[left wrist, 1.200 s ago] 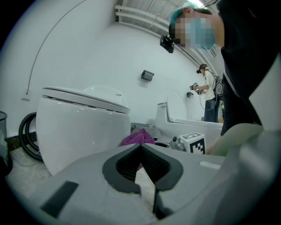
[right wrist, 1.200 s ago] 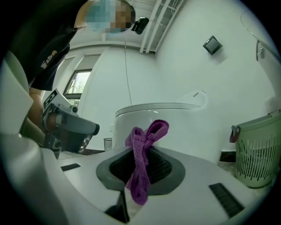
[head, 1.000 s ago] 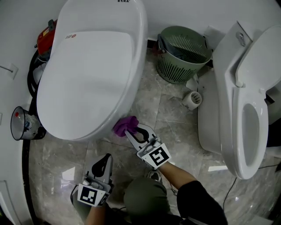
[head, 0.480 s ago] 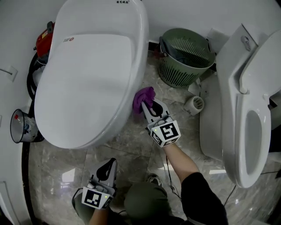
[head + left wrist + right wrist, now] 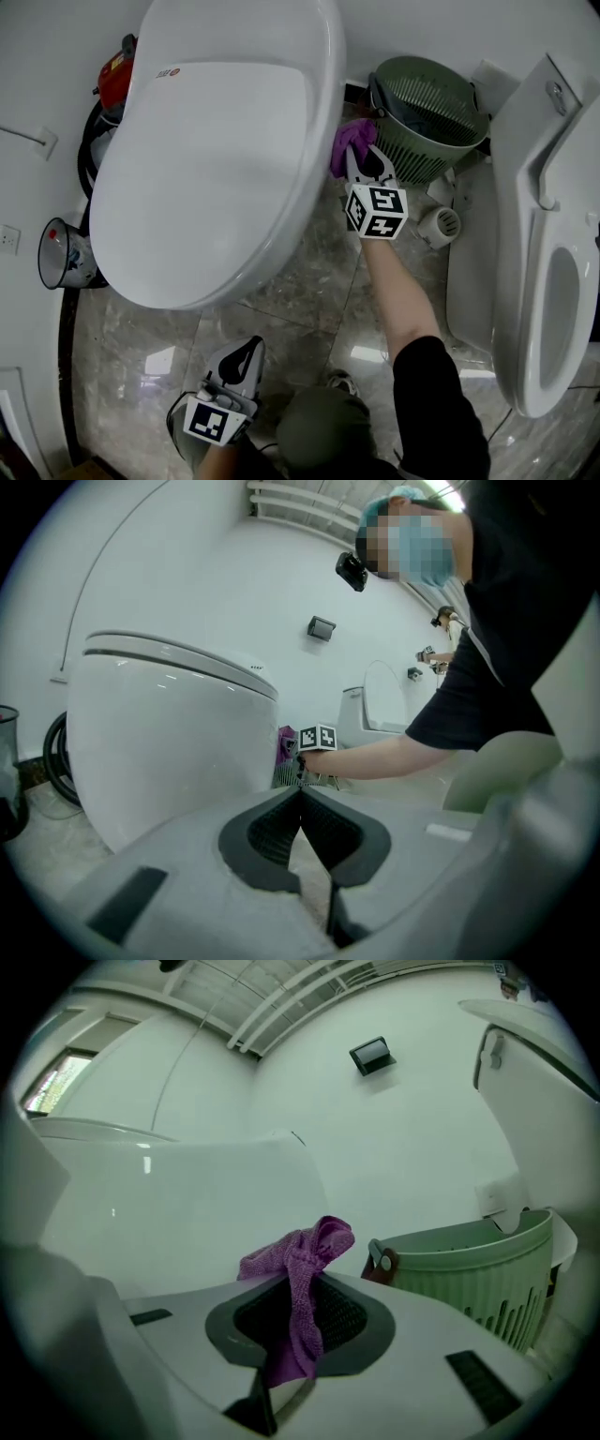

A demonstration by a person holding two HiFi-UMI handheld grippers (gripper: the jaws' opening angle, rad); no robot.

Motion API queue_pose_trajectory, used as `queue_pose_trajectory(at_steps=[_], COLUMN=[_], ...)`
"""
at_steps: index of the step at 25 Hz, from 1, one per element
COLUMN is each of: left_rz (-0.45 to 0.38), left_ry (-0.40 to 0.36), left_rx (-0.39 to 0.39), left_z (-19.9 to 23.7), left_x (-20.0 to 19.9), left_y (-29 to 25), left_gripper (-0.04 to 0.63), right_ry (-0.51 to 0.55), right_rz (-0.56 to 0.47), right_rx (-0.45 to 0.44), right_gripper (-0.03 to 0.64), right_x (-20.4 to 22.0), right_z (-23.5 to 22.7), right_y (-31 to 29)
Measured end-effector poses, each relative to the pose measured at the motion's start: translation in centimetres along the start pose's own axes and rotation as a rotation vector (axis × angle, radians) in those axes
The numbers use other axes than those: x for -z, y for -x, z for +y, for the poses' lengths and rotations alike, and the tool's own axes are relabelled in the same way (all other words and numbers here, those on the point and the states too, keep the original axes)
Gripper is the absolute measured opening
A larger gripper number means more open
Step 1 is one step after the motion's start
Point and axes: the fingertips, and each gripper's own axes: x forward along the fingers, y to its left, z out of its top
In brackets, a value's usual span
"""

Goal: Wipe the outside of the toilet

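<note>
A large white toilet (image 5: 216, 159) with its lid down fills the upper left of the head view. My right gripper (image 5: 356, 159) is shut on a purple cloth (image 5: 349, 142), which presses against the toilet's right outer side near the back. In the right gripper view the purple cloth (image 5: 298, 1279) is bunched between the jaws, with the toilet's white side (image 5: 178, 1213) just beside it. My left gripper (image 5: 242, 364) hangs low near the floor with its jaws shut and nothing in them; its own view shows the toilet bowl (image 5: 169, 752) ahead.
A green slatted bin (image 5: 427, 117) stands right behind the right gripper. A second white toilet (image 5: 544, 244) with its seat up is on the right, with a small white roll (image 5: 439, 225) beside it. A red object (image 5: 117, 75) and a black hose (image 5: 86, 178) sit left of the toilet.
My right gripper has slid the purple cloth along the toilet's right side, from the front of the bowl toward the back by the green bin. The left gripper has hardly moved.
</note>
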Motion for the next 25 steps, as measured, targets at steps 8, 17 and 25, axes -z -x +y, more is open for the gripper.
queue_pose_trajectory(at_steps=[8, 17, 25], left_rz=[0.008, -0.074, -0.046], left_ry=[-0.009, 0.000, -0.002], left_rx=[-0.005, 0.026, 0.042], left_z=[0.0, -0.1, -0.5], left_x=[0.2, -0.8, -0.1], left_y=[0.9, -0.4, -0.7], left_gripper=[0.005, 0.006, 0.006], right_ry=[0.020, 0.019, 0.011], right_rz=[-0.002, -0.043, 0.045], right_rx=[-0.001, -0.161, -0.384], right_gripper=[0.066, 0.067, 0.067], right_x=[-0.7, 0.5, 6.7], right_z=[-0.1, 5.0, 15.4], right_y=[1.5, 12.3, 23.3])
